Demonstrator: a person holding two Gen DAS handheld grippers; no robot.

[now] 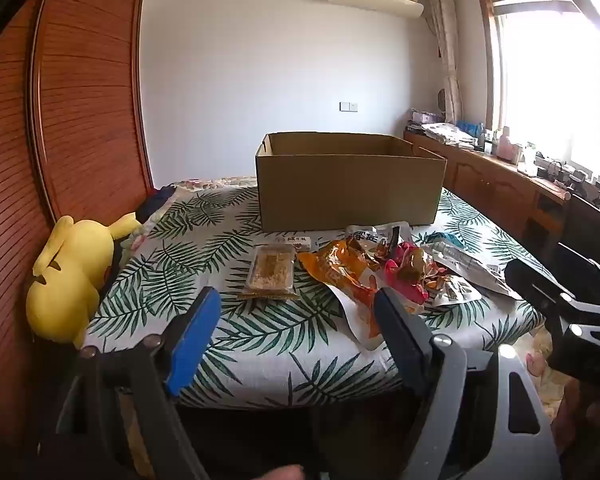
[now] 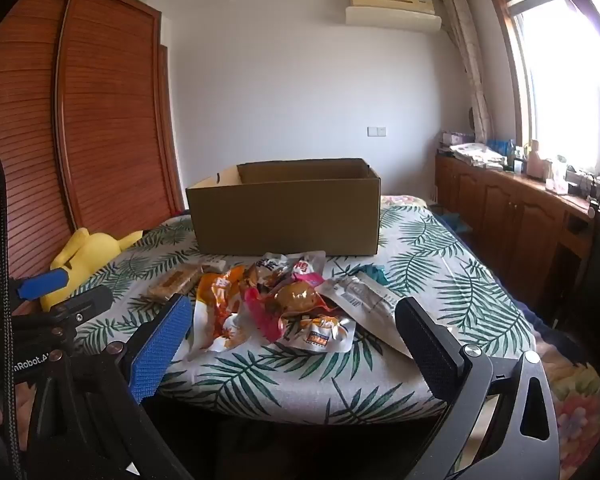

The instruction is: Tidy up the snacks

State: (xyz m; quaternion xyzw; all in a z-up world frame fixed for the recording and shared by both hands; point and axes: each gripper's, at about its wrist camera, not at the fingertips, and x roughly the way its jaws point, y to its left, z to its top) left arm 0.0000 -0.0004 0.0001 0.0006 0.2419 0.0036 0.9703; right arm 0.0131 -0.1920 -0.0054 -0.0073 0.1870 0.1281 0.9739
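Sunlight from a big window (image 2: 572,92) fills a bedroom with a wooden wardrobe (image 2: 100,120) on one side and low cupboards (image 2: 512,216) on the other. Between them stands a bed (image 1: 260,336) with a leaf-print cover, and it carries all the things. An open cardboard box (image 2: 284,216) sits in the middle of the bed, far from the near edge, with its top open so snacks can drop in. The inside is hidden, so I cannot tell if anything is in it yet. In front of the box, close to the near edge, lies a messy pile of snacks (image 2: 284,300): an orange bag (image 1: 340,276), a pink packet (image 1: 408,276), a white pouch (image 2: 364,300), and a flat pack of brown bars (image 1: 270,276) lying a bit apart toward the left. A yellow plush toy (image 1: 72,276) leans off the left edge of the bed by the wardrobe; it looks like no part of the job. The left gripper (image 1: 298,332) hangs over the near edge with its jaws spread wide and nothing between them, aimed near the bars and the orange bag. The right gripper (image 2: 296,344) also has its jaws wide apart and empty, and it points at the pile. Both tilt down a little, likely so they can reach a snack. It looks like the sorting has not really started, since the snacks lie outside the box.
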